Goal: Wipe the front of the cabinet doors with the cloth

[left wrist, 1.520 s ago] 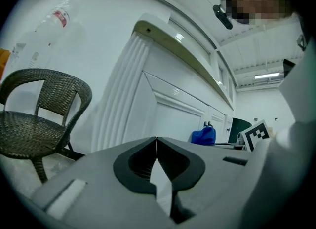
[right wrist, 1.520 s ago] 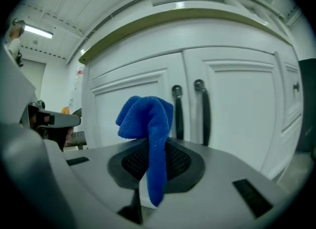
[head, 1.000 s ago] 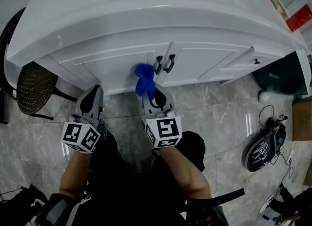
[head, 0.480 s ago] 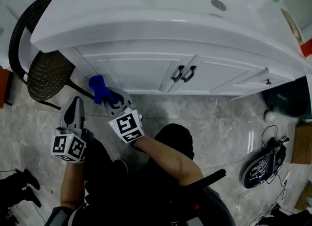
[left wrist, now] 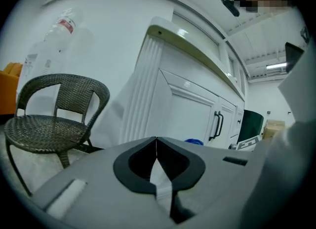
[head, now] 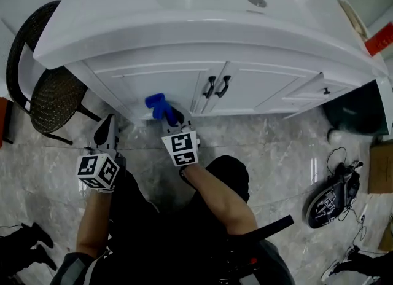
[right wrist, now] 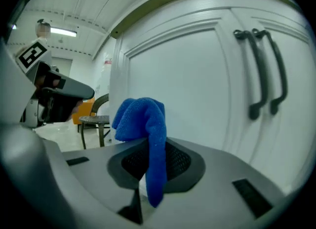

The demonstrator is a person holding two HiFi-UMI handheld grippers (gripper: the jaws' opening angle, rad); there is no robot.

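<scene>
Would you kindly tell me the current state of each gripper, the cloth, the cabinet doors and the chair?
left gripper: shut, holding nothing.
right gripper: shut on the blue cloth.
blue cloth: bunched up, clamped in the jaws, draped over them.
cabinet doors: both closed.
wicker chair: upright, seat empty.

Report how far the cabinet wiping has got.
Done: neither door shows wipe marks, so unclear. In hand: the right gripper clamps the blue cloth low by the left door; the left gripper is shut and empty. Left: probably the right door.
</scene>
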